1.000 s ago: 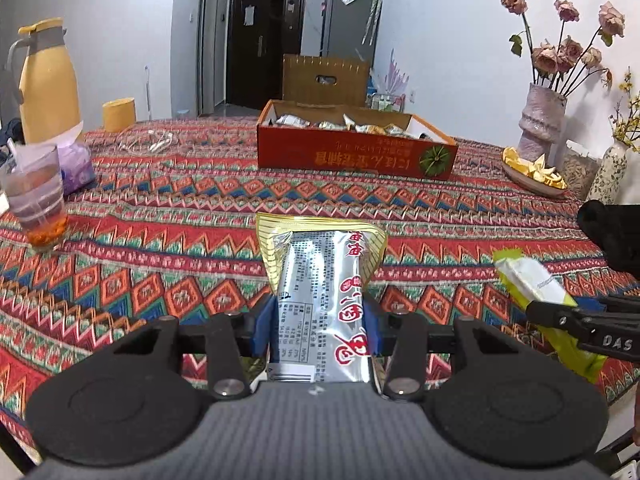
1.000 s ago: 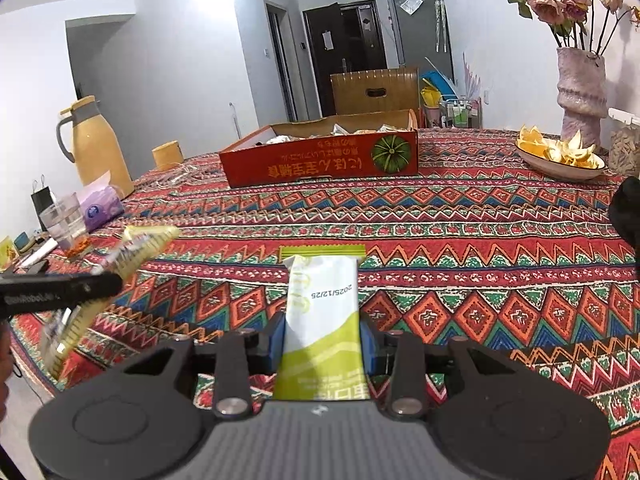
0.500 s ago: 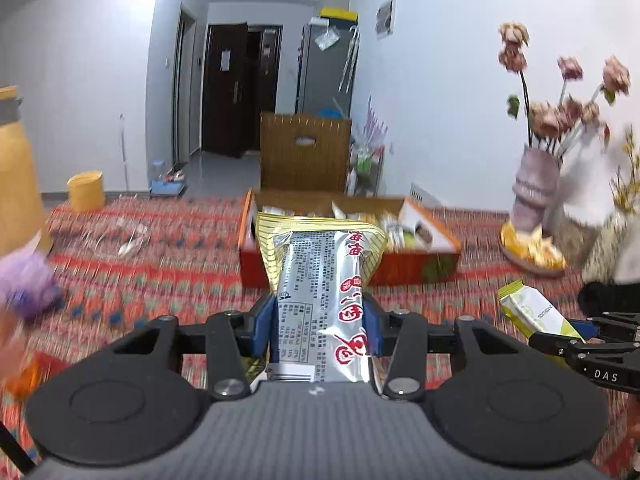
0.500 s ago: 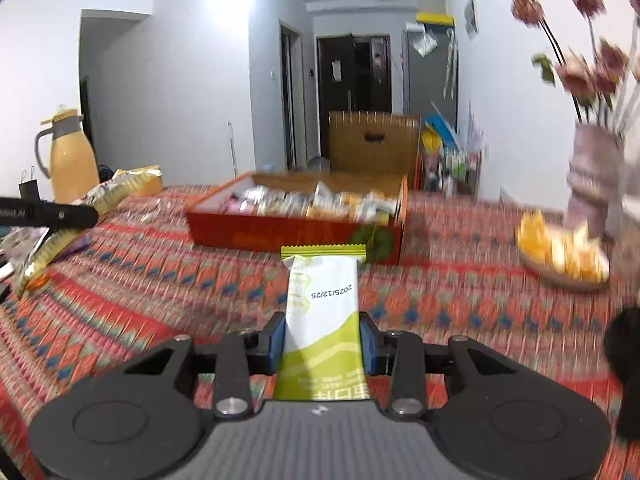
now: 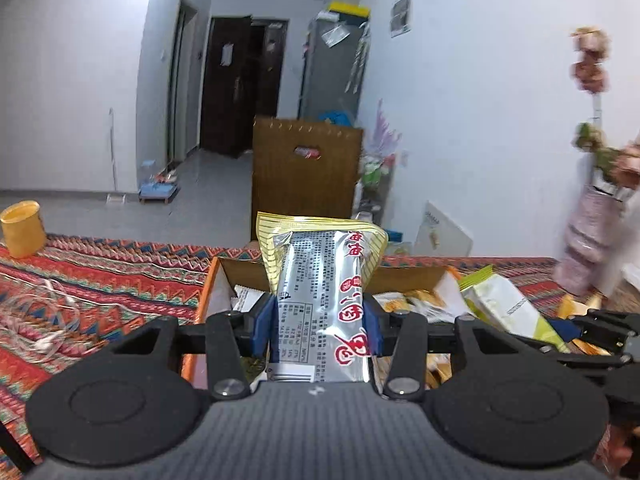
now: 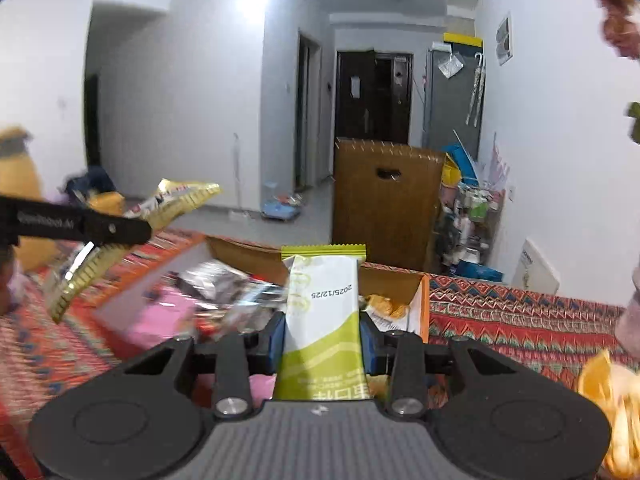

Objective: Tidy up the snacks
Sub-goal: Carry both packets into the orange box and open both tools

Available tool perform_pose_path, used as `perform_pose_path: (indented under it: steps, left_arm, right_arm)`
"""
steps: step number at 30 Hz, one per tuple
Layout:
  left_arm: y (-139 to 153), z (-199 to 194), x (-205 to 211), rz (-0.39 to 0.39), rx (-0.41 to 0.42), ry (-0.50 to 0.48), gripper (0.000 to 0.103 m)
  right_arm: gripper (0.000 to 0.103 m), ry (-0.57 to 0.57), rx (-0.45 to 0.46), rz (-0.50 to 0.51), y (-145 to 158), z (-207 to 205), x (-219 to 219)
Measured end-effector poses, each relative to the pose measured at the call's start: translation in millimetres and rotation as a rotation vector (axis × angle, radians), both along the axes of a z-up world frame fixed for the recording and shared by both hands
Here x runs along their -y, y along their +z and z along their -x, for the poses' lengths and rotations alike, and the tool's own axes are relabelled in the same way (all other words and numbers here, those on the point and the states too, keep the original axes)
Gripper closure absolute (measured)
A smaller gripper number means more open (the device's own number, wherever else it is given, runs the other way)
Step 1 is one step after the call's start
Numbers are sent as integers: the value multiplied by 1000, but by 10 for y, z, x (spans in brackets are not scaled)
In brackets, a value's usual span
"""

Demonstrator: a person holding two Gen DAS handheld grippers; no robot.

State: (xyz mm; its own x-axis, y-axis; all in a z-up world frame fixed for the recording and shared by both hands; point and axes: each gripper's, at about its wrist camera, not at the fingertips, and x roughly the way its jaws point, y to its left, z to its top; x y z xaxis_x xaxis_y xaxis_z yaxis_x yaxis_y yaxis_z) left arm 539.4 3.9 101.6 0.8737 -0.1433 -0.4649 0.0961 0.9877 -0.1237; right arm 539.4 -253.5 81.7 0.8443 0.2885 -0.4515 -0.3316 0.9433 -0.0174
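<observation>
Risk in the left wrist view first: your left tongs (image 5: 318, 320) are clamped on a silver snack packet (image 5: 322, 300) with a gold edge, gripped low so most of it stands free above the blue pads. It hangs over the near edge of the open orange box (image 5: 208, 292) on the patterned counter (image 5: 100, 280). Let go from here and the packet could catch that wall and tip back onto the cloth. Your other tongs sit close at the right with a green and white packet (image 5: 504, 308), so the two could knock together over the box. In the right wrist view, your right tongs (image 6: 322, 338) are closed on that green and white packet, which stands upright over the box's right end, where snacks already lie loose. The box wall (image 6: 420, 308) is just beside it; a release too far right would likely drop the packet outside. The picture is smeared with motion, so judging the drop point now is unreliable.
</observation>
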Motion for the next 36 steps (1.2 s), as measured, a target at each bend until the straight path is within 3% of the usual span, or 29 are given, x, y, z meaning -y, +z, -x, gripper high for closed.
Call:
perform_pose_path:
  steps: [4,7,10,11,13,26,36]
  left_arm:
    - [-295,-568,61,46,-103,37,58]
    - [-485,-785,108,71,-158,40,56]
    - [-668,-895,162,134,-214,45,44]
    - [-707,-917,208,112,-232,24,44]
    - [-735,-894,264,59,-207,7,36]
    - [-549,-779,317,18,-120,-5,24]
    - [-18,-234,218,-71,-14,-22,16]
  right_arm:
    - [67,-40,-70,67,-233,-617,-220]
    - [66,-51,-116,82,-343,-821,-354]
    - [63,-40,-153,129,-438,-959,-513]
    - [62,-40,-161,146,-467,-972,-553]
    - [50,-12,-179,149,-529,-972,-613]
    - [32,12,-161,133,-524,-920,-576]
    - [16,-43,-124,37,-101,-590,-310]
